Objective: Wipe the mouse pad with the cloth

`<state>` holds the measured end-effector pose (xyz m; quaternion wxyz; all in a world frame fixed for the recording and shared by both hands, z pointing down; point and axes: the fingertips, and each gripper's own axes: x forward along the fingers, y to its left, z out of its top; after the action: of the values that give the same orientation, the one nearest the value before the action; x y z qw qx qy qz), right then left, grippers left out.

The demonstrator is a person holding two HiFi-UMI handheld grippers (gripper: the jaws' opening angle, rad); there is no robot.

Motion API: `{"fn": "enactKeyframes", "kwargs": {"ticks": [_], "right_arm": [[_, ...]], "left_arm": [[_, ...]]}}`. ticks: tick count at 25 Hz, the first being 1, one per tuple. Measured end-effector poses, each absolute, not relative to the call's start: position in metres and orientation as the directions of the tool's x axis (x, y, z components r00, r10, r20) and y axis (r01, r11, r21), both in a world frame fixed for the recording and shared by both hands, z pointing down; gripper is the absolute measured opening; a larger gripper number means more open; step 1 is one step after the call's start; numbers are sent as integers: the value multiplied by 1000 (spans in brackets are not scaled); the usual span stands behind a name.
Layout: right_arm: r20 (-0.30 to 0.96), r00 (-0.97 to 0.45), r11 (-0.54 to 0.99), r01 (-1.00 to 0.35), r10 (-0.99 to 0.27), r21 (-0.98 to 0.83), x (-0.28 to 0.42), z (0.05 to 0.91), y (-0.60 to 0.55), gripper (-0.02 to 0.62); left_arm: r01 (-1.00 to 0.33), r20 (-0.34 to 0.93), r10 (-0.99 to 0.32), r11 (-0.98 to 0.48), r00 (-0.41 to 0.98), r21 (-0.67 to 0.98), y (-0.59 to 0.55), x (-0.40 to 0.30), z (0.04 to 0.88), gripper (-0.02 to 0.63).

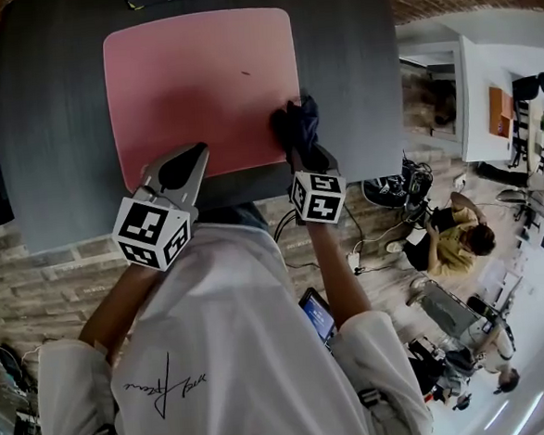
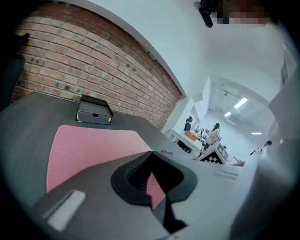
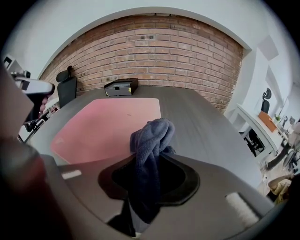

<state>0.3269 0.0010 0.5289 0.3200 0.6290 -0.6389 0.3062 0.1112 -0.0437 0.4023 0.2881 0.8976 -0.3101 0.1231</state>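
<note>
Right gripper view showed the right gripper (image 3: 149,157) squeezed tight on the cloth (image 3: 153,133). The cloth was a dark blue bunch that stuck up out of the jaws. The left gripper (image 2: 151,155) had its jaws closed together with nothing in them, and it hung over the near left corner of the pink mouse pad (image 3: 103,124). From the head view the cloth sat at the near right corner of the pad, right at its edge, but no view showed whether it pressed down on the pad. The pad lay flat on the gray table (image 3: 201,122), and nearly all of its pink top stretched away in front of the cloth. A small dark speck (image 1: 246,72) sat on the pad far from the cloth. So the cloth was picked up and brought to the pad, and that part looked done. The wiping looked like it was only at one corner, with most of the pad left to rub. A small black box (image 3: 121,87) stood at the far end of the table by the brick wall.
</note>
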Motion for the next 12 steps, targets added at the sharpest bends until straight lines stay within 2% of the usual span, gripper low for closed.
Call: {"fn": "enactKeyframes", "kwargs": {"ticks": [12], "right_arm": [[818, -59, 68, -997, -573, -24, 288, 552, 5, 110]], "left_arm": [[-630, 415, -478, -643, 774, 435, -36, 97, 405, 14]]}}
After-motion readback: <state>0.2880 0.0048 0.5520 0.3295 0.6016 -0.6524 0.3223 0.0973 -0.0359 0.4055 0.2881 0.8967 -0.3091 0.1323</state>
